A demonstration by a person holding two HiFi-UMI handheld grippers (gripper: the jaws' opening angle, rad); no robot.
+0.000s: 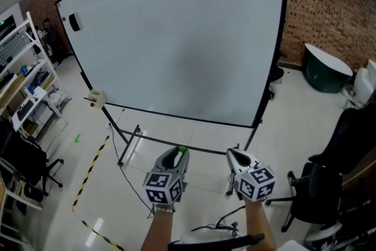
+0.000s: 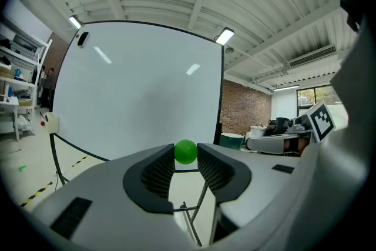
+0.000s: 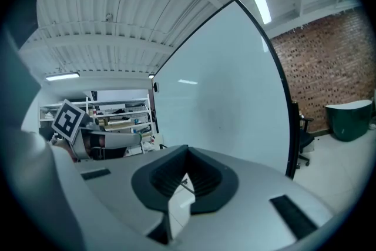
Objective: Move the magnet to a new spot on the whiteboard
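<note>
Stuff I can't make out from here: at the upper left of the whiteboard (image 1: 176, 38) there's a small dark thing (image 1: 74, 22) with a red dot (image 1: 63, 19) beside it, both way too tiny to identify. Same for the pale little box (image 1: 96, 97) at the board's lower left corner. A person (image 1: 47, 29) at the far left edge is just a dim smudge. In the head view the left gripper (image 1: 180, 152) covers most of the green ball (image 1: 183, 150), so only a sliver peeks out. The right gripper (image 1: 232, 154) hides its own fingers behind its body. My arms (image 1: 160, 232) run off the bottom edge, and the black chair (image 1: 346, 179) is cut by the right edge.
</note>
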